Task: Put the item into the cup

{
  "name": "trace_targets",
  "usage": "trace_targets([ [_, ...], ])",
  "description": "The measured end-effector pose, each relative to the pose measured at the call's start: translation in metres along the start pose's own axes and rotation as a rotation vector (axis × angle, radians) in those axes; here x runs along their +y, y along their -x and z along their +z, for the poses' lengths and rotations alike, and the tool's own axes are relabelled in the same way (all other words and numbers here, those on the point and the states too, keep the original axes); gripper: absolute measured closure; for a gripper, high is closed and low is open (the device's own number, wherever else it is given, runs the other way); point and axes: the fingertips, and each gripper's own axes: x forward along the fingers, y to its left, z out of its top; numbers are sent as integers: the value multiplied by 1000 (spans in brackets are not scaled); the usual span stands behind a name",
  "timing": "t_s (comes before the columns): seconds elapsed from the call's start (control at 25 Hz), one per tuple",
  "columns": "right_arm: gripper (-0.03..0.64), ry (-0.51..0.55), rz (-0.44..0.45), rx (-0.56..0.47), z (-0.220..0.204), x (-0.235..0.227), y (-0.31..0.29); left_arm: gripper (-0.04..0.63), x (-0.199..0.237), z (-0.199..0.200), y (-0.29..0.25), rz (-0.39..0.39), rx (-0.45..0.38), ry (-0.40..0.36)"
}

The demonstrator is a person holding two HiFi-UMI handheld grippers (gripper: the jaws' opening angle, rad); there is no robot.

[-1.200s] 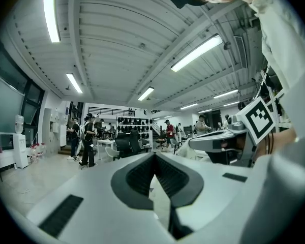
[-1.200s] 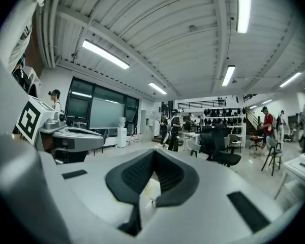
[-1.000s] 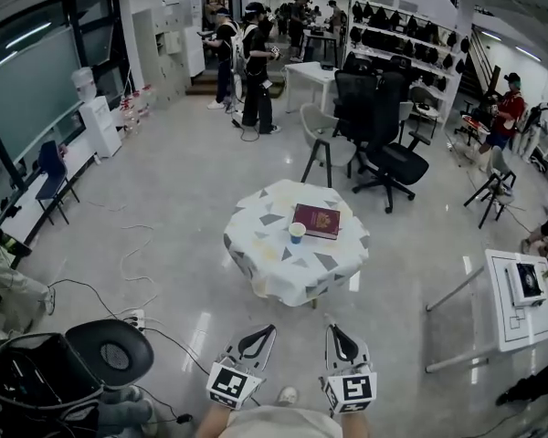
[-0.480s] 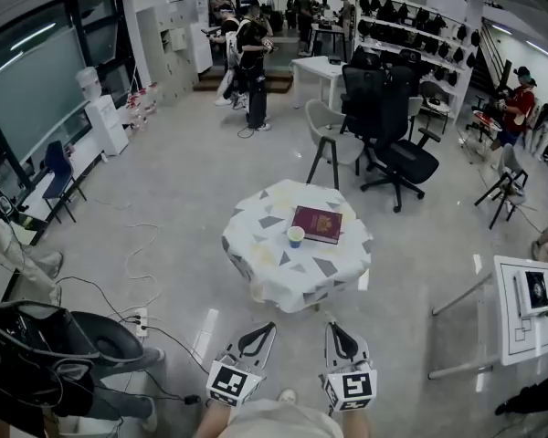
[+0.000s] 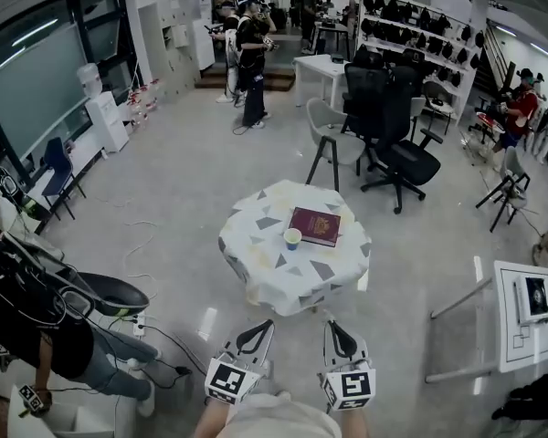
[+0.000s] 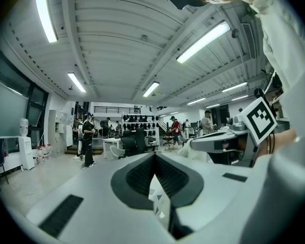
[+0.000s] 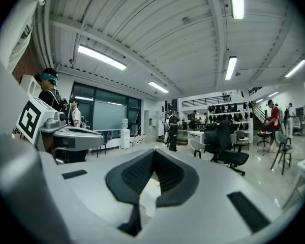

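Note:
A small blue-rimmed paper cup [image 5: 293, 237] stands on a round table draped in a white cloth with grey triangles [image 5: 256, 249], a few steps ahead of me. A dark red book [image 5: 316, 225] lies just right of the cup. My left gripper [image 5: 266, 326] and right gripper [image 5: 333, 326] are held low at the bottom of the head view, well short of the table. Both point at it, side by side. In the left gripper view the left gripper [image 6: 155, 154] has its jaw tips touching with nothing held. The right gripper [image 7: 153, 152] looks the same in the right gripper view.
A person with a black seat and cables [image 5: 46, 322] is at the near left, beside a floor power strip [image 5: 135, 320]. A grey chair [image 5: 325, 128] and black office chairs [image 5: 395, 144] stand behind the table. A white side table [image 5: 522, 316] is at the right. Several people stand far back.
The view has crept slightly toward the table. The person at the left has moved further into view with the black seat. Both grippers stay shut and in place.

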Motion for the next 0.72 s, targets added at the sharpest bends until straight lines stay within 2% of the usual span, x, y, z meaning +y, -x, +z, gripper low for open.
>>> trace_targets([
  [0.24,611,2,-19,-7,0,-14,-14,583,11,2,-23,1,-20,3],
  [0.72,611,17,-103,12,5,-44,-73,583,59,5,-86,-68,-39,24],
])
